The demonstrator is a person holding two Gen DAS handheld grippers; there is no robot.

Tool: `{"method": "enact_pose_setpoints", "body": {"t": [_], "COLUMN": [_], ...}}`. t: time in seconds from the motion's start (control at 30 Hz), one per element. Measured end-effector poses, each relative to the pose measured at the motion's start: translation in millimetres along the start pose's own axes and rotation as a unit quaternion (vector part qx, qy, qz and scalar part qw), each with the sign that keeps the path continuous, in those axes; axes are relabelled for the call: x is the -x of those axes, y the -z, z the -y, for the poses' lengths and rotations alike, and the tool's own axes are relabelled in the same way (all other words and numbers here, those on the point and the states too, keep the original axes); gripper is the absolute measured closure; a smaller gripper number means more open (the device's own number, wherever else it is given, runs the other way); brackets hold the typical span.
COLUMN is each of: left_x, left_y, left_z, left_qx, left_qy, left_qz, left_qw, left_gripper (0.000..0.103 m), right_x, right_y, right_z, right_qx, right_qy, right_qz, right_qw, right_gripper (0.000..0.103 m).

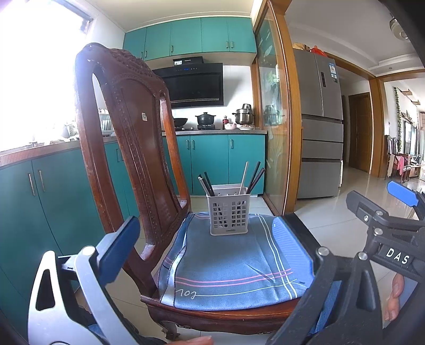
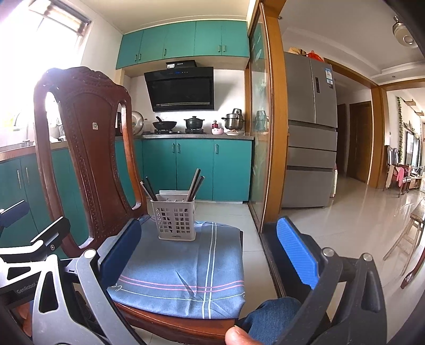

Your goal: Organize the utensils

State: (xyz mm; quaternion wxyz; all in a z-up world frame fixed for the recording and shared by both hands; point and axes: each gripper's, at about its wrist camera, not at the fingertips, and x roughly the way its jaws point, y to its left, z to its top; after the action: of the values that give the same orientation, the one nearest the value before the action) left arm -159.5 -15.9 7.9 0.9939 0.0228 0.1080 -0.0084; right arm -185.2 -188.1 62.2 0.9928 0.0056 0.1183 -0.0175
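carved wooden chair, perforated plastic caddy

We see a kitchen with teal cabinets along the top of the white back wall and more teal doors under the counter. A black range hood hangs above the stove, where a wok, a dark pot and a steel pot sit. Bright daylight pours through the window on our left, washing out that side. A carved dark wooden chair stands in front on pale glossy floor tiles. To our right, a wood-framed glass sliding door stands beside a silver refrigerator, and beyond it a hallway opens to a brown door.
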Motion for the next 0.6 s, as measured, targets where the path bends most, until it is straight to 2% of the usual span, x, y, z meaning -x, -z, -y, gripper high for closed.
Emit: {"method": "enact_pose_setpoints", "body": {"t": [0.6], "left_x": [1.9], "left_y": [-1.9], "left_z": [6.4], "left_qx": [-0.003], "left_qy": [-0.006], "left_qz": [0.005], "left_qw": [1.0000], "left_gripper": [0.004], "right_x": [-4.3], "right_y": [0.3], "right_z": [-1.5], "right_qx": [0.002], "right_qy": [0.003], "right_qz": [-0.007], "right_qw": [1.000], "right_gripper": [0.003]}}
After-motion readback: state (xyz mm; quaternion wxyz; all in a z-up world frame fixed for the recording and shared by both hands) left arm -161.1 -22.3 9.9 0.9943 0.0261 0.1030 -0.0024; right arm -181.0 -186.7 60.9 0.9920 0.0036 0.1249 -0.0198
